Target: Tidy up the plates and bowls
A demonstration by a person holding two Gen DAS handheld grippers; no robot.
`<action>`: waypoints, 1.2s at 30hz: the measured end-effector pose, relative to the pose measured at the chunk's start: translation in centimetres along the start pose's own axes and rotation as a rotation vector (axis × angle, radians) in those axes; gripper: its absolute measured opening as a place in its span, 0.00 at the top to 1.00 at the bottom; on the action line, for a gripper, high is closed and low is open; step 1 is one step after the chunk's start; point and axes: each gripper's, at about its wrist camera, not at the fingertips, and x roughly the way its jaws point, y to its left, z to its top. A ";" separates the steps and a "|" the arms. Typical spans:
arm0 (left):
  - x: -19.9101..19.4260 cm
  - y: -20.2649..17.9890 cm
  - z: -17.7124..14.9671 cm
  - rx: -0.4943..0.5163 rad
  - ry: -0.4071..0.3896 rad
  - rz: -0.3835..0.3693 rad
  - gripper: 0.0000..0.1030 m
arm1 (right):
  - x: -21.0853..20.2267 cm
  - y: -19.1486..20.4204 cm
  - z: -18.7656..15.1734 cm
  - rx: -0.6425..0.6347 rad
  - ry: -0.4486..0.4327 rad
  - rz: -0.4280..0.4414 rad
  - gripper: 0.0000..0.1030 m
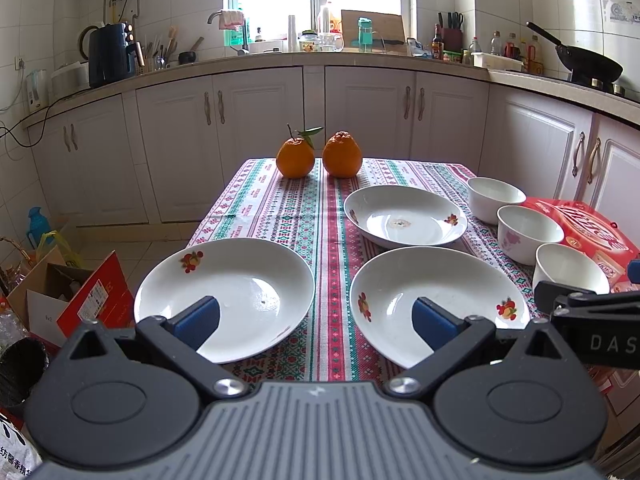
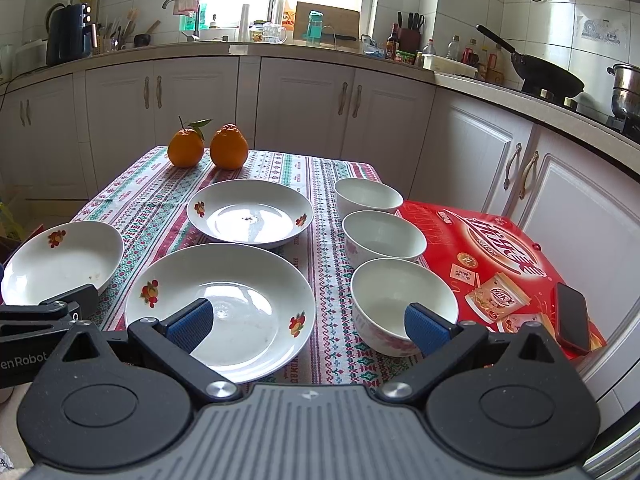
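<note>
Nothing gripped yet: left gripper [image 1: 316, 320] and right gripper [image 2: 308, 322] both hang above the near table edge, fingers spread wide and empty. Three plates on the cloth [image 1: 280, 216]: left plate [image 1: 224, 296] at 9 o'clock of the near plate [image 1: 436, 300], far plate [image 1: 404, 216] at 12 of it, none touching. Three bowls in a row along the right edge: near bowl [image 2: 404, 304], mid bowl [image 2: 384, 240], far bowl [image 2: 368, 196], each close to or touching the next. Red box [image 2: 492, 256] just beside them at 3 o'clock, phone [image 2: 572, 322] lying on it. Risks, as judgement: glazed shallow rims give the pads little bite, so a plate pinched at one edge could pivot and slip. Left plate looks to overhang the table's left edge in the left view, so a push instead of a lift could tip it off. Bowl spacing is tight; a wide finger going in could knock the neighbour toward the box. Two oranges [image 1: 318, 156] at the far end could roll if the cloth gets dragged. The grippers sit side by side, so collision is possible if both go for the near plate.
</note>
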 end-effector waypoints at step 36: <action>-0.1 0.0 0.1 0.002 -0.004 0.000 0.02 | -0.1 0.0 -0.1 -0.002 -0.005 -0.008 0.00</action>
